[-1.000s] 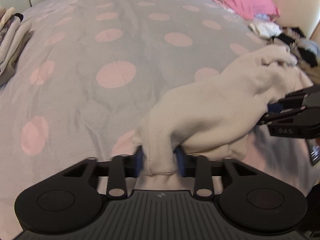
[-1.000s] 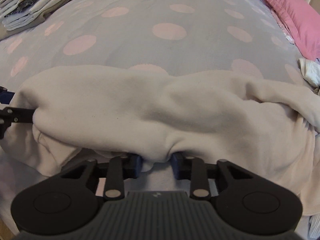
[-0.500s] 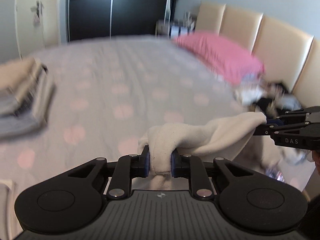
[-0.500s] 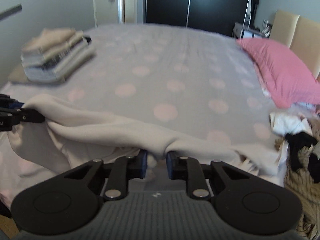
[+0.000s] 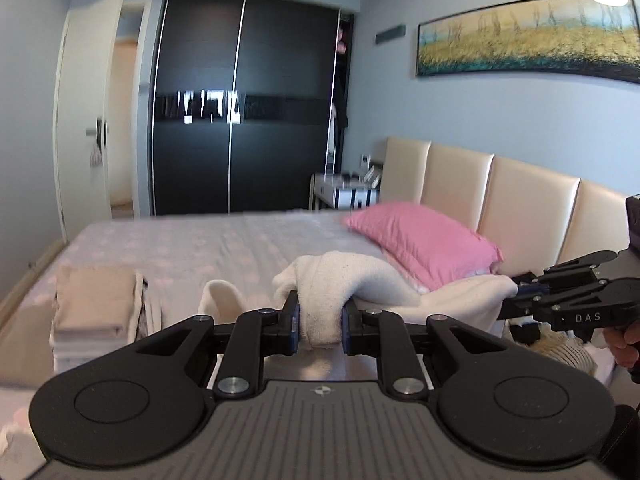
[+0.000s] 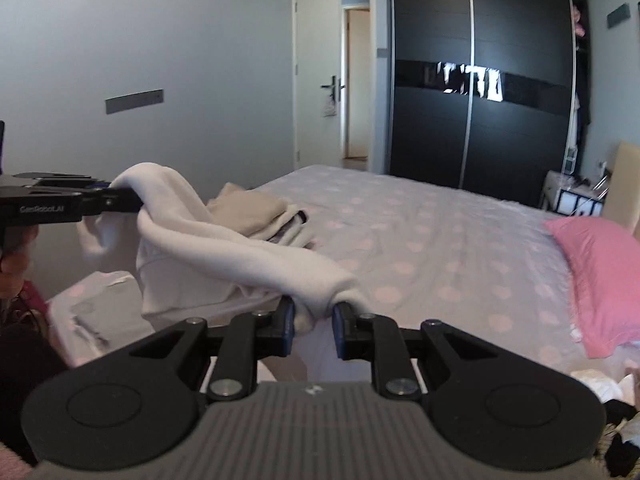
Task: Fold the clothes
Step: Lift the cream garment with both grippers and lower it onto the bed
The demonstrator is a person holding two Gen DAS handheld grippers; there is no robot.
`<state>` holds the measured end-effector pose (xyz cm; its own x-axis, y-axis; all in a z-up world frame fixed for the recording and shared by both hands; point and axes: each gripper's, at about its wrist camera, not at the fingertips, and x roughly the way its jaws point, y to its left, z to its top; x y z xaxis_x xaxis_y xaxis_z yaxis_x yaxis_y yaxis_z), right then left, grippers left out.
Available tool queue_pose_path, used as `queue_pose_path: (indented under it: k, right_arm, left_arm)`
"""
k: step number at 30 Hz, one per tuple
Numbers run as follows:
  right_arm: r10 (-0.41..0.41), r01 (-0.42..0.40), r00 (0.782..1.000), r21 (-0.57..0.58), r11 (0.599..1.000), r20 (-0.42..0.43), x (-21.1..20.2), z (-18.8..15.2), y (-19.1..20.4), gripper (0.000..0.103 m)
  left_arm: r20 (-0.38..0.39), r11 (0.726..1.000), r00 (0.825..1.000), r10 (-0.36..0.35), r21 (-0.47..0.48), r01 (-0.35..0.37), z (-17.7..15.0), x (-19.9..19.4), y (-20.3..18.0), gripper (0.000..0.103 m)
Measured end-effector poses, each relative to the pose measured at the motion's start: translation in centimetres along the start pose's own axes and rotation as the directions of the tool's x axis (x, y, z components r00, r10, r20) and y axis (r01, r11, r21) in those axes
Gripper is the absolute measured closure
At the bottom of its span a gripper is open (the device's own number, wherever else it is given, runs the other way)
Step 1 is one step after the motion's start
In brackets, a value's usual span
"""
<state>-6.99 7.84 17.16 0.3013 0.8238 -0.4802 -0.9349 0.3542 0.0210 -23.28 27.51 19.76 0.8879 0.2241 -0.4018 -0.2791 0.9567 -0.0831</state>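
Both tongs, left gripper (image 5: 319, 322) and right gripper (image 6: 313, 325), clamp cream fleece garment (image 6: 224, 240) above dotted bed (image 6: 420, 232); bunched thin bite risks slipping loose

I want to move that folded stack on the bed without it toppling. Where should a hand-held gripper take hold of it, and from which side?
Take the folded stack low, at the bottom layers, from its near end facing the cameras, likely with one hand-held gripper at each corner. It is several flat folded pieces piled loosely; pinching only the top beige piece would probably lift that alone.
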Motion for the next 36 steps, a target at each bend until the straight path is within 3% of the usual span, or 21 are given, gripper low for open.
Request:
queue_pose_path:
  k: [2,4,6,8,11,13,14,18,24,26,29,31,33,36]
  right_arm:
    - [0.033,-0.032,0.998,0.008,0.999,-0.060,1.0,-0.7,0.0,0.082]
    - [0.042,-0.037,0.989,0.037,0.999,-0.144,3.4,-2.7,-0.5,0.082]
    - [0.053,-0.038,0.972,0.066,0.997,-0.228,6.0,-4.8,-1.0,0.081]
    - [0.059,-0.032,0.947,0.091,0.995,-0.314,9.7,-7.5,-1.8,0.081]
    - [0.055,-0.006,0.911,0.120,0.993,-0.408,14.4,-11.0,-3.0,0.081]
    - [0.027,0.020,0.900,0.103,0.995,-0.434,16.8,-12.7,-3.7,0.080]
    - [0.016,0.031,0.895,0.098,0.995,-0.445,18.0,-13.4,-4.1,0.080]
    - [0.014,0.051,0.889,0.130,0.990,-0.458,21.0,-14.9,-5.8,0.076]
    - [0.015,0.101,0.888,0.227,0.969,-0.460,24.4,-16.8,-8.7,0.067]
    - [0.028,0.110,0.887,0.271,0.956,-0.461,24.7,-17.1,-9.4,0.064]
    - [0.046,0.115,0.887,0.318,0.941,-0.459,24.6,-17.1,-10.2,0.052]
    - [0.071,0.112,0.889,0.364,0.925,-0.453,24.2,-16.9,-10.6,0.048]
    - [0.105,0.102,0.893,0.425,0.900,-0.438,23.6,-16.5,-11.1,0.037]
    - [0.100,0.097,0.901,0.422,0.902,-0.421,22.4,-15.9,-10.9,0.035]
  left_arm:
    - [-0.086,1.000,0.996,0.001,-0.020,-0.002,-1.5,1.9,1.3,0.086]
    - [-0.211,0.998,0.977,-0.021,-0.055,0.009,-4.3,4.4,3.0,0.086]
    - [-0.335,0.996,0.941,-0.044,-0.092,0.014,-7.6,8.3,4.2,0.086]
    - [-0.448,0.993,0.892,-0.058,-0.117,0.006,-11.0,12.4,5.1,0.086]
    - [-0.560,0.995,0.827,-0.051,-0.103,-0.009,-15.0,17.1,5.7,0.086]
    - [-0.599,0.994,0.798,-0.067,-0.113,-0.001,-16.4,19.4,6.4,0.086]
    - [-0.605,0.994,0.793,-0.066,-0.107,0.000,-16.9,20.0,6.8,0.086]
    - [-0.613,0.998,0.789,-0.043,-0.064,0.005,-17.7,22.4,7.1,0.085]
    - [-0.611,0.996,0.791,-0.037,-0.090,-0.023,-19.4,24.7,8.1,0.080]
    - [-0.596,0.996,0.803,-0.029,-0.087,-0.029,-19.2,24.7,8.3,0.072]
    - [-0.549,0.998,0.835,0.005,-0.055,-0.042,-18.5,23.9,8.4,0.057]
    - [-0.516,0.999,0.856,0.015,-0.033,-0.037,-17.7,23.3,8.2,0.055]
    - [-0.493,1.000,0.870,0.004,0.014,0.004,-17.2,22.8,7.3,0.055]
    - [-0.469,0.990,0.883,-0.020,0.111,0.081,-16.7,22.1,5.5,0.055]
